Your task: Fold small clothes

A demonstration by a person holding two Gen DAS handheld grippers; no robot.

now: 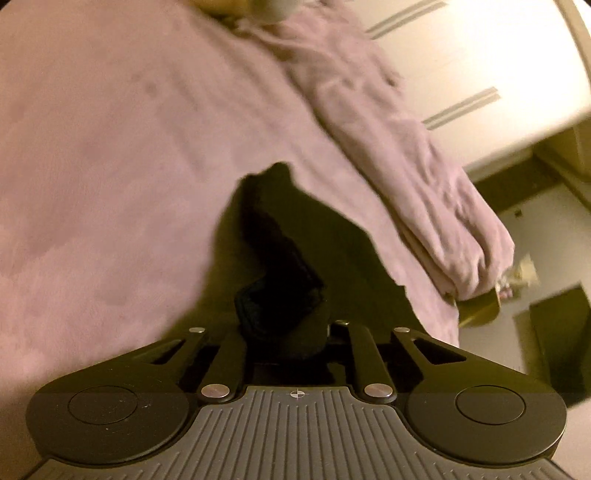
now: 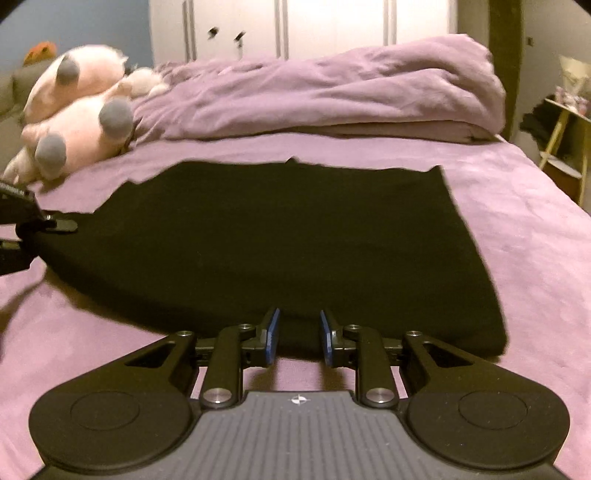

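Note:
A black garment [image 2: 280, 236] lies spread flat on the purple bed sheet [image 2: 517, 206]. My right gripper [image 2: 298, 332] is open, its blue pads [image 2: 272, 332] just at the garment's near folded edge. My left gripper [image 1: 284, 325] is shut on a bunched part of the black garment [image 1: 295, 240], which hides its fingertips. The left gripper also shows at the far left of the right wrist view [image 2: 55, 223], at the garment's left edge.
A folded purple duvet [image 2: 332, 96] lies across the far side of the bed. A pink plush toy [image 2: 74, 110] lies at the far left. White wardrobe doors [image 2: 295, 26] stand behind. A small yellow stand [image 2: 565, 147] is at the bed's right.

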